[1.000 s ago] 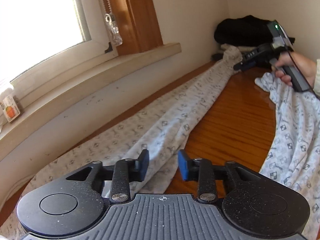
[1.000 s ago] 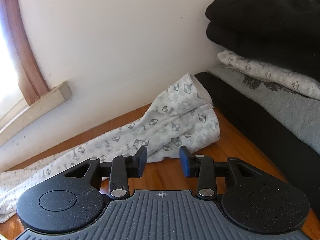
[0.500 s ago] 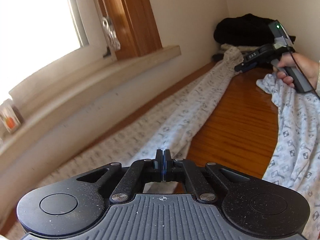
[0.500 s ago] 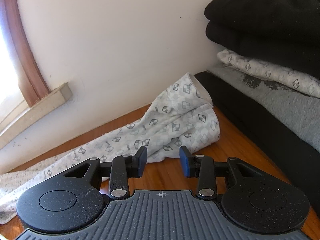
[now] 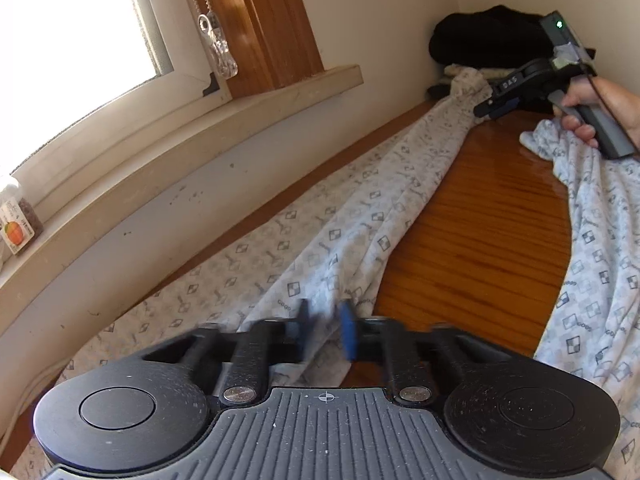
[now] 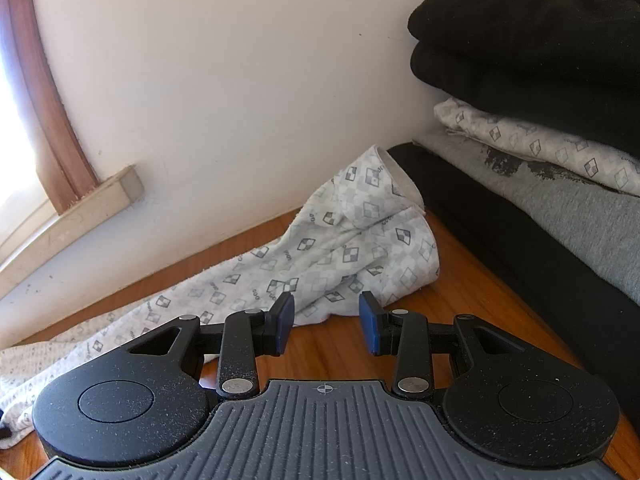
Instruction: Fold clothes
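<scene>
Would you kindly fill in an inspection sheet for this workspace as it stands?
Surface: glossy brown wooden table, bare between the two stretches of cloth.
Job's things: white garment with a grey diamond print, spread long beside the wall; its end lies crumpled by the stack.
Clutter: pile of folded black, grey and patterned clothes in the corner.
Grippers: left gripper blurred, jaws apart over the cloth; right gripper open, close before the garment's end, held by a hand.
Cables: thin dark lead at that hand.
Surroundings: cream wall, wooden window frame, small packet on the sill.
</scene>
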Available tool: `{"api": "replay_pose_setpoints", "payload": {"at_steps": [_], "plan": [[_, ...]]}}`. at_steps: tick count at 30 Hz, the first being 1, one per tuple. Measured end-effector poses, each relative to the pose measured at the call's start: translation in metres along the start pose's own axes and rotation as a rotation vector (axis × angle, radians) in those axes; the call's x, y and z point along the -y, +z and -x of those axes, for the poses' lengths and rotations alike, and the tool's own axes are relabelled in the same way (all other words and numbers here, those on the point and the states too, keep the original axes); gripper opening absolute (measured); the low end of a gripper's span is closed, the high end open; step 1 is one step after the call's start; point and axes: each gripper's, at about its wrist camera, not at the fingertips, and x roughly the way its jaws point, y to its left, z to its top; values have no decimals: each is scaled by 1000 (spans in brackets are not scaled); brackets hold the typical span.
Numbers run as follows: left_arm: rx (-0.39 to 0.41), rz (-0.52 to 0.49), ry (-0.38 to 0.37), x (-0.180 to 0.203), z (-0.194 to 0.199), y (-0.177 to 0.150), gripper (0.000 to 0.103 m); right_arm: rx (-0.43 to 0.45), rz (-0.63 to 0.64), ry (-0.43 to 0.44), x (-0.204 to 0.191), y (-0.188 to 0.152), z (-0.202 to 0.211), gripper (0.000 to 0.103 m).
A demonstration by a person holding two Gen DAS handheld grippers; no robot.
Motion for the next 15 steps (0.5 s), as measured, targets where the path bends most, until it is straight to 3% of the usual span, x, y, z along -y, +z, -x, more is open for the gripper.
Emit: {"api": "replay_pose_setpoints", "payload": {"at_steps": [9, 11, 15], "plan": [[113, 131, -57, -32, 10, 0, 2, -1, 1, -8, 0, 0, 1, 38], [138, 161, -70, -39, 12, 0, 2, 7, -12, -16, 2, -2, 5, 42], [147, 229, -120, -50, 3, -15, 2, 24, -16, -51, 9, -9, 22, 43]]}}
